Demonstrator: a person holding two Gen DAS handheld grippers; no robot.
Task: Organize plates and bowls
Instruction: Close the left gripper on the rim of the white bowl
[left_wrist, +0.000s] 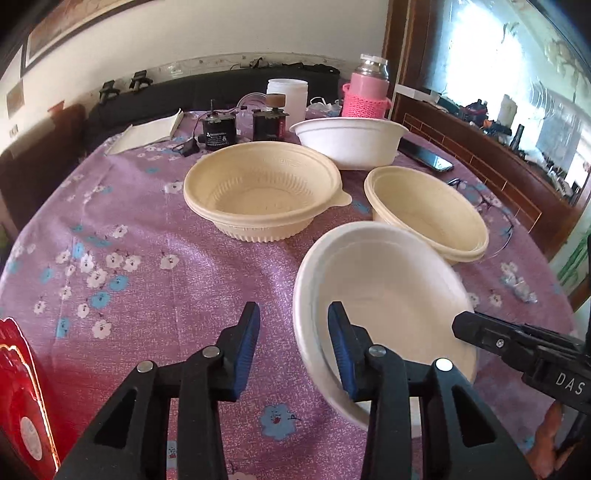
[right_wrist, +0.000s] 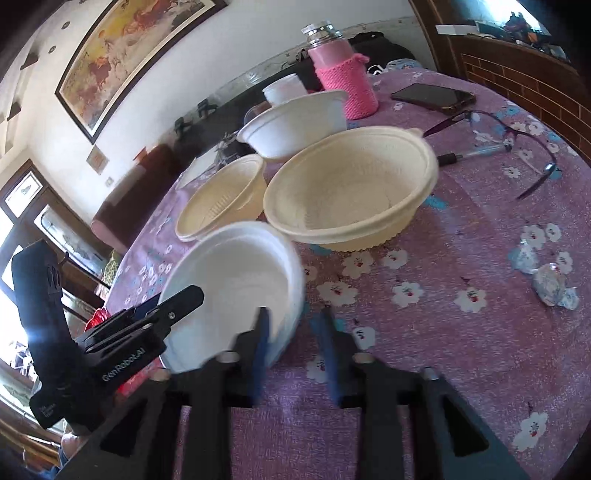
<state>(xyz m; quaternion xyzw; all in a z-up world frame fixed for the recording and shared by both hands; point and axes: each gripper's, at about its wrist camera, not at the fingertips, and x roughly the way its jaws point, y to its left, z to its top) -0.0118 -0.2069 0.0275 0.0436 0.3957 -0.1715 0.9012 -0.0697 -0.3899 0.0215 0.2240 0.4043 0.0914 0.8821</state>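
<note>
I see a table under a purple flowered tablecloth (left_wrist: 155, 236). On it I count: two white bowls (left_wrist: 384, 295) (left_wrist: 349, 142), two cream bowls (left_wrist: 262, 192) (left_wrist: 428, 210), pink-sleeved flask (left_wrist: 365, 94), white tub (left_wrist: 287, 96), phone (left_wrist: 424, 155), spectacles (right_wrist: 491, 144), pen (right_wrist: 476, 152), two dark motors (left_wrist: 219, 133), notebook (left_wrist: 147, 134), foil scraps (right_wrist: 546, 280).

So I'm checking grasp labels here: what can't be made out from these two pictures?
- Right wrist view: motion blur smears the right hand-held gripper, so pad contact with the near white foam bowl is unclear.
- Left wrist view: the left hand-held gripper straddles that bowl's rim; its own finger hides the contact.
- Left wrist view: the red packet is cut by the frame edge.
</note>
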